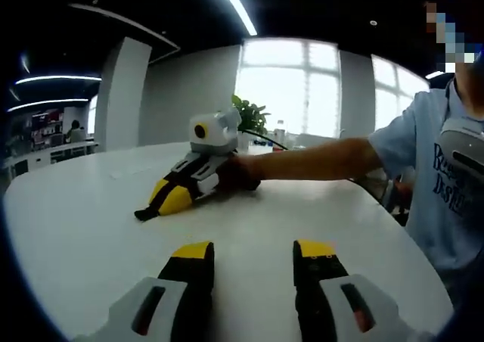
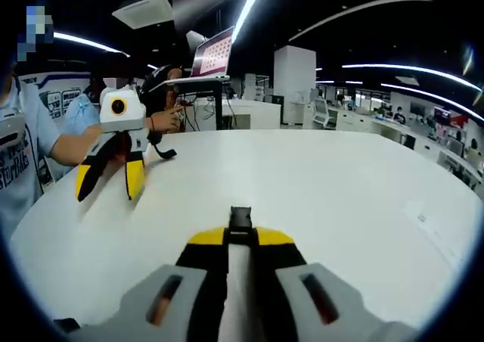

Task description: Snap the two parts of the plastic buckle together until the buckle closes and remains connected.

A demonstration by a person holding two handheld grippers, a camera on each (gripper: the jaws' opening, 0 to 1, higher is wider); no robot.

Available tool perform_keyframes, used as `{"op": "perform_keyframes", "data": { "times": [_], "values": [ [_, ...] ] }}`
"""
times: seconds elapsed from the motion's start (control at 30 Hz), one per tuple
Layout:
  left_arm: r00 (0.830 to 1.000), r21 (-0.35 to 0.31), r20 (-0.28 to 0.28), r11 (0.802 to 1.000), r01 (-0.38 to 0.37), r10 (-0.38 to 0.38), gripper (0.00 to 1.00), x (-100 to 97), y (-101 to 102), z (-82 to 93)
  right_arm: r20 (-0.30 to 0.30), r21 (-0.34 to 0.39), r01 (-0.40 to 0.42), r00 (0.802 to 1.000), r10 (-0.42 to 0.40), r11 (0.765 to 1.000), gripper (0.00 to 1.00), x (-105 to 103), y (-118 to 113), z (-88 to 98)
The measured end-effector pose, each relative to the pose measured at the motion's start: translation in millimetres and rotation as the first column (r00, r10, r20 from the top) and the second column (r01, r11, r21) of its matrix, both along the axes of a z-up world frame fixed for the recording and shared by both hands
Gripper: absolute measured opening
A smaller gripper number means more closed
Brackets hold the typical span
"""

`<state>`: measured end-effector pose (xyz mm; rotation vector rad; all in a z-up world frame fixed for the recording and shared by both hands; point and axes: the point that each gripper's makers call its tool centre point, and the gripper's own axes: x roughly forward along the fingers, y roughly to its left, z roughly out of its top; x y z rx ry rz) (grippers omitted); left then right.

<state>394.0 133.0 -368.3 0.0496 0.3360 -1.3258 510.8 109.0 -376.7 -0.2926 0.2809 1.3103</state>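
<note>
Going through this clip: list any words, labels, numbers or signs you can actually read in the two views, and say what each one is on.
None reads in full.
Print on the person's light blue shirt: dark lettering, cut off and blurred, not readable.
Laptop screen: a pattern of marks, too small to read.
Wall posters behind the person: too blurred to read.
Small marks on the white table: too small to read.

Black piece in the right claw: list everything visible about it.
Small black piece, plastic by its look, boxy with a squared end. The right claw is shut on it between its yellow tips, and it pokes forward past them over the white table. Whether it touches the table cannot be told.
</note>
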Motion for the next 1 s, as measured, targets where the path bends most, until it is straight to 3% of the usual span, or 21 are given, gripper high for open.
{"op": "perform_keyframes", "data": {
  "times": [0.33,0.4,0.6,0.67,0.87,1.0],
  "values": [
    [1.0,0.02,0.008,1.0,0.016,-0.016,0.4,-3.1,0.6,-3.0,-0.005,0.008,0.009,1.0,-0.009,1.0,0.12,12.2,8.3,-0.1],
    [1.0,0.023,0.006,1.0,0.017,-0.017,0.4,-3.0,0.5,-3.6,-0.006,0.009,0.016,1.0,-0.016,1.0,0.12,33.7,3.8,-0.3],
    [1.0,0.028,0.007,0.999,0.021,-0.022,0.39,-3.7,-1.4,-4.4,0.004,0.008,0.011,1.0,-0.011,1.0,0.12,37.0,3.4,-2.2],
    [1.0,0.021,-0.001,0.999,0.027,-0.027,0.39,-5.2,-2.7,-3.4,0.007,0.008,0.017,1.0,-0.017,1.0,0.12,53.7,0.2,-2.6],
    [1.0,0.052,0.005,0.998,0.025,-0.025,0.38,-6.5,-3.2,-8.2,0.017,0.01,0.009,1.0,-0.009,1.0,0.12,55.6,0.0,-3.9],
    [1.0,0.052,0.007,0.998,0.022,-0.022,0.38,-7.4,-3.3,-7.0,0.019,0.011,0.011,1.0,-0.011,1.0,0.12,67.6,-2.5,-2.7]
  ]
}}
